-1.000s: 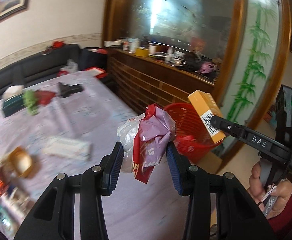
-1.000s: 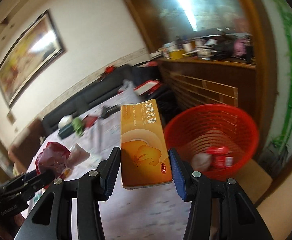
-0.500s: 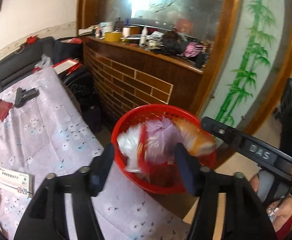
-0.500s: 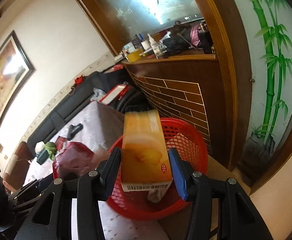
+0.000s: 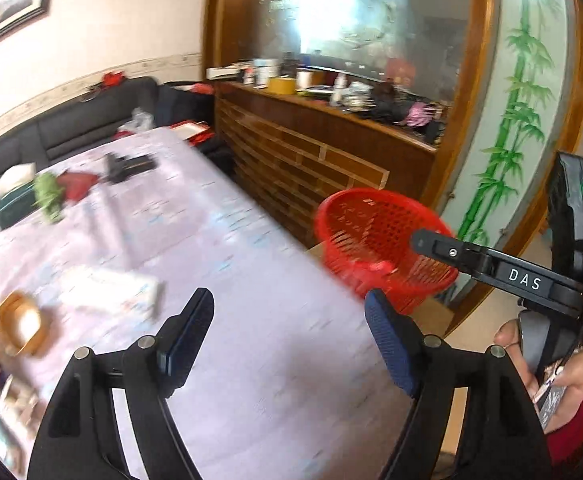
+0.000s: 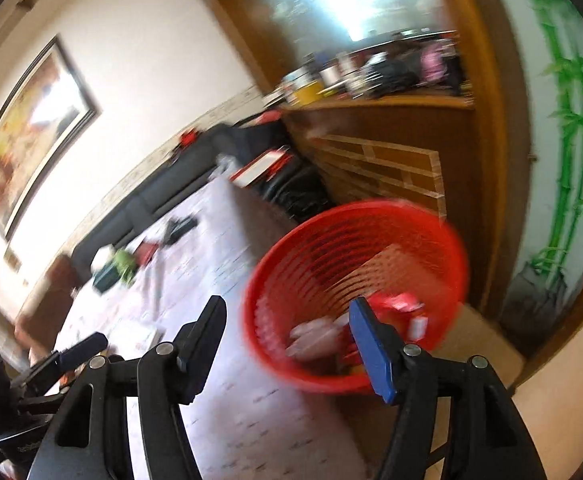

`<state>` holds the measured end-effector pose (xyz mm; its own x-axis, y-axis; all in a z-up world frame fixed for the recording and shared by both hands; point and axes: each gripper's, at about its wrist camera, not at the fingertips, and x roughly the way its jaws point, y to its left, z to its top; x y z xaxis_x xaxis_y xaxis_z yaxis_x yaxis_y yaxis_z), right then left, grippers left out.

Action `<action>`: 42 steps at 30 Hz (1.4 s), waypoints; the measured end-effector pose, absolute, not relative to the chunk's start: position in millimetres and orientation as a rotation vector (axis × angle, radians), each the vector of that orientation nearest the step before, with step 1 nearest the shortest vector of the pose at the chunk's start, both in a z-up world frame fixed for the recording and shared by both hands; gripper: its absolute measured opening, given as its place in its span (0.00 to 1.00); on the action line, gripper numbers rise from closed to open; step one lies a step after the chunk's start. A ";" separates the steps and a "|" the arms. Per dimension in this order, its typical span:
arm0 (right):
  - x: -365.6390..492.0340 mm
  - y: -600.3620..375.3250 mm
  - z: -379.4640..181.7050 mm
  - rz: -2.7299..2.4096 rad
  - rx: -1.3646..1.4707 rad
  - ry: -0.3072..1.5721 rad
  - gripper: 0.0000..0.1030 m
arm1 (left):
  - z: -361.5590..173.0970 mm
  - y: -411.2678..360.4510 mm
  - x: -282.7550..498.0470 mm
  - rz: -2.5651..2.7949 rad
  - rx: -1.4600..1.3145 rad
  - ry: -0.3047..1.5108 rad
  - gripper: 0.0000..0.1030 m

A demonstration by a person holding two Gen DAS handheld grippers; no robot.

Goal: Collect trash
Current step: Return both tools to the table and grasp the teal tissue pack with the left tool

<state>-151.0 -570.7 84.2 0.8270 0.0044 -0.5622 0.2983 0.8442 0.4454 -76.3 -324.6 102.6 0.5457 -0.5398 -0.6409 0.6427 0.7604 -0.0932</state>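
The left claw (image 5: 289, 332) hangs over the table (image 5: 251, 320) with nothing between its blue pads; its jaws have just been opening and stand well apart, released. On the table's left edge, in the left wrist view, sit a blurred gold dish (image 5: 17, 322) and, just beside it, a white box (image 5: 111, 292). Farther back lie a green bundle (image 5: 49, 196), a dark red item (image 5: 77, 182) and a black object (image 5: 129, 164), all near each other.

Off the table's right edge stands the red basket (image 5: 371, 224). The right claw (image 6: 287, 330) is seen from the side in the left wrist view, one black finger reaching across in front of the basket's rim, with a hand (image 5: 551, 376) gripping its handle at the lower right.

In the right wrist view that claw is also empty, its jaws having just been opening, one pad over the table and the other in front of the basket's near wall. Inside the basket lies the trash (image 6: 355, 328): pale and red wrappers, blurred, piled at the bottom.
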 end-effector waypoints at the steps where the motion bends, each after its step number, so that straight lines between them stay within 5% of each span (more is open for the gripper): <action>1: -143.5 -554.6 81.3 -0.115 0.533 0.605 0.66 | 100.4 -308.6 -77.0 -0.680 0.150 0.708 0.74; 23: -84.0 -327.6 62.8 0.257 0.230 0.788 0.66 | 49.6 21.9 -72.2 -0.066 -0.298 0.859 0.74; 37: -85.5 -347.4 60.2 0.220 0.257 0.794 0.66 | 9.4 1.4 -23.2 0.025 -0.201 0.934 0.74; 42: -78.3 -350.4 60.5 0.219 0.256 0.794 0.66 | 8.8 1.5 -24.9 0.025 -0.146 0.917 0.58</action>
<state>-78.3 -350.4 60.5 0.6811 0.2885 -0.6730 -0.0972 0.9466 0.3074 -24.9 1.5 8.8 0.6089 -0.0409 -0.7922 -0.0837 0.9898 -0.1154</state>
